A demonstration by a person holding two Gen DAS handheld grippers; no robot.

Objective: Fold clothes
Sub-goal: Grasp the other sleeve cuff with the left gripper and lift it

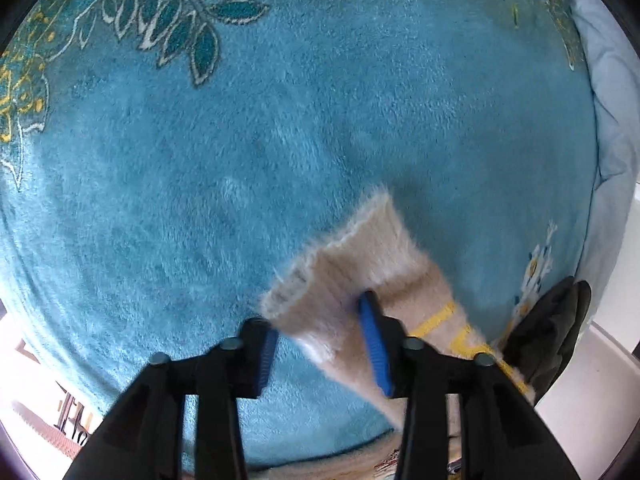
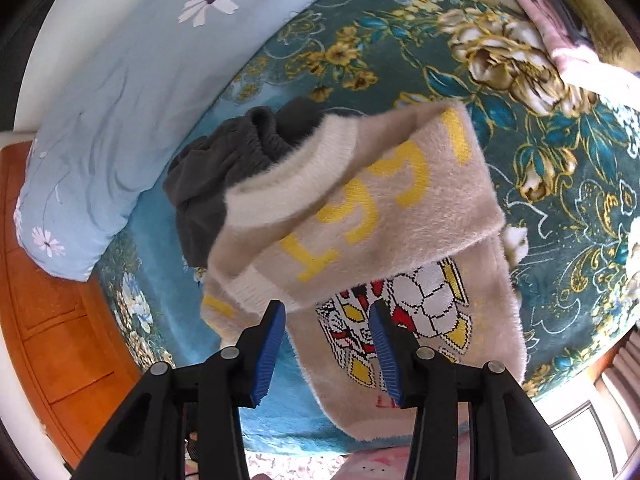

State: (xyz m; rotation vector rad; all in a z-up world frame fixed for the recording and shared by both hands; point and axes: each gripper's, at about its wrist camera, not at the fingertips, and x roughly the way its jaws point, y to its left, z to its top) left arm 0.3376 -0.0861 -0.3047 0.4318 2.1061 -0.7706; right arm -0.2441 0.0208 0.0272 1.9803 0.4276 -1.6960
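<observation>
A fluffy beige sweater (image 2: 384,216) with yellow numbers and a knitted figure lies partly folded on a teal floral blanket (image 2: 560,184). Its top part with the white collar is folded down over the body. In the left wrist view a beige sleeve (image 1: 360,264) lies flat on the blanket (image 1: 240,160). My left gripper (image 1: 320,344) is open, its jaws spread over the sleeve's end, not clamped. My right gripper (image 2: 328,344) is open just above the sweater's lower part and holds nothing.
A dark grey garment (image 2: 224,168) lies crumpled behind the sweater; it also shows in the left wrist view (image 1: 556,328). A light blue daisy pillow (image 2: 104,120) lies at the left by a wooden bed frame (image 2: 52,320). Pink folded cloth (image 2: 560,24) sits far right.
</observation>
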